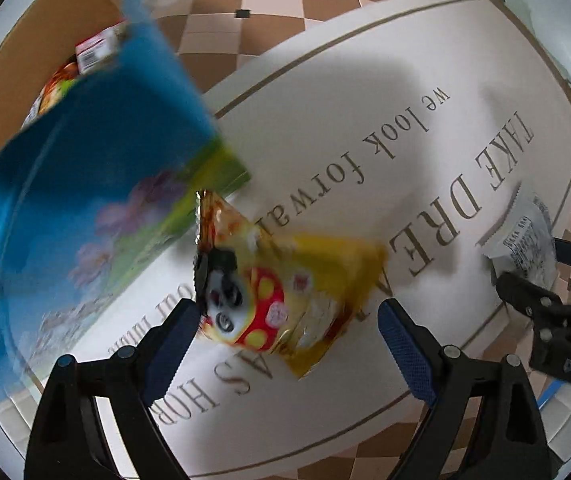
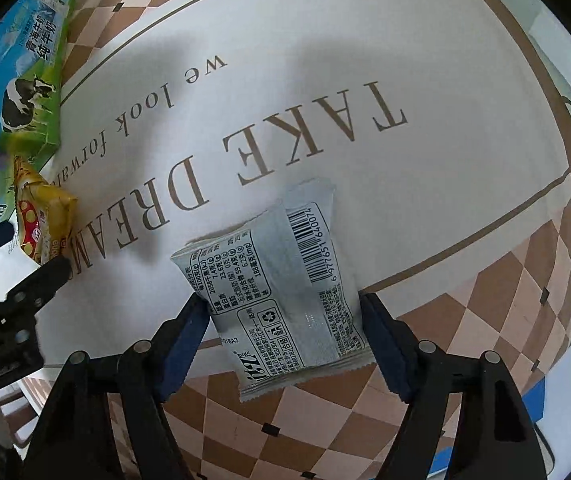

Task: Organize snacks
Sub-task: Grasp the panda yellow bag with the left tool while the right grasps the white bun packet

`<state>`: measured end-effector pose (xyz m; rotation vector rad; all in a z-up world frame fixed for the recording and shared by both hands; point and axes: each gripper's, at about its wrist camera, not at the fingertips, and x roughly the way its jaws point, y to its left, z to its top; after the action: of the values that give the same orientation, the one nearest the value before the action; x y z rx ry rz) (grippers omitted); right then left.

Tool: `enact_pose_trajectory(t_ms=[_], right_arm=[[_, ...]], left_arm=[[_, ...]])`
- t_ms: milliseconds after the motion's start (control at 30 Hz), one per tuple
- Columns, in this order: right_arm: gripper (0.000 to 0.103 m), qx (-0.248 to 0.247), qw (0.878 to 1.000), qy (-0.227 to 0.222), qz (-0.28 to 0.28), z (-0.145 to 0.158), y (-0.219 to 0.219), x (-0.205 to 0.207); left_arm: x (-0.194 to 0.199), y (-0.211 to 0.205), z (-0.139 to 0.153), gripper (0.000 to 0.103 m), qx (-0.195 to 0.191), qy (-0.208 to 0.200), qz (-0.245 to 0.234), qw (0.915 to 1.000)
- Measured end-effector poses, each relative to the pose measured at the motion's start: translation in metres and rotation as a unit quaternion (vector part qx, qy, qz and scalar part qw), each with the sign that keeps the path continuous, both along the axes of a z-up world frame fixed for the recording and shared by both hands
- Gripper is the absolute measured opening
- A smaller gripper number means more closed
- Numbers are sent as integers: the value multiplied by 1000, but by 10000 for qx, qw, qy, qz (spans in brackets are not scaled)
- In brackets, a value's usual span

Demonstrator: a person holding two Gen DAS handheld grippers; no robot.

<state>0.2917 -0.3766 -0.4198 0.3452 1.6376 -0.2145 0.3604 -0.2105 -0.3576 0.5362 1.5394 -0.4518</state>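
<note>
Looking along the left gripper [image 1: 288,320], you have its blue pads spread wide with nothing between them; the yellow snack packet [image 1: 285,292] lies on the printed tablecloth [image 1: 365,100] just ahead of the tips, nearer the left pad. The blue milk carton box [image 1: 85,184] stands close beside it, and behind that a cardboard box [image 1: 25,60] already shows packets inside. If this packet is yours to take, centre the jaws on its body before closing, clear of the carton's corner, and grip the filled middle, not the crimped edge.

Turning to the right wrist view, the right gripper [image 2: 283,344] has both pads against the sides of the grey-white snack packet [image 2: 285,280], barcode side up. The packet's lower end overhangs toward the camera. Whether it is lifted or resting on the cloth cannot be told. Hold pressure moderate so the contents are not crushed, and keep the packet level while carrying it, presumably toward the box.
</note>
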Motion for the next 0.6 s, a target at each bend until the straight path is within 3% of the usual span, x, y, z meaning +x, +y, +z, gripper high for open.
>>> enact_pose_trajectory(t_ms=[167, 367, 600], right_arm=[[79, 65, 10000, -34, -59, -1, -6, -6], [79, 76, 10000, -47, -39, 7, -12, -3], [77, 47, 9999, -141, 83, 16, -8, -4]], left_arm=[[7, -12, 0, 91, -71, -124, -132, 9998], [2, -18, 6, 67, -93, -289, -168, 9994], [-19, -2, 14, 62, -242, -201, 158, 9994]])
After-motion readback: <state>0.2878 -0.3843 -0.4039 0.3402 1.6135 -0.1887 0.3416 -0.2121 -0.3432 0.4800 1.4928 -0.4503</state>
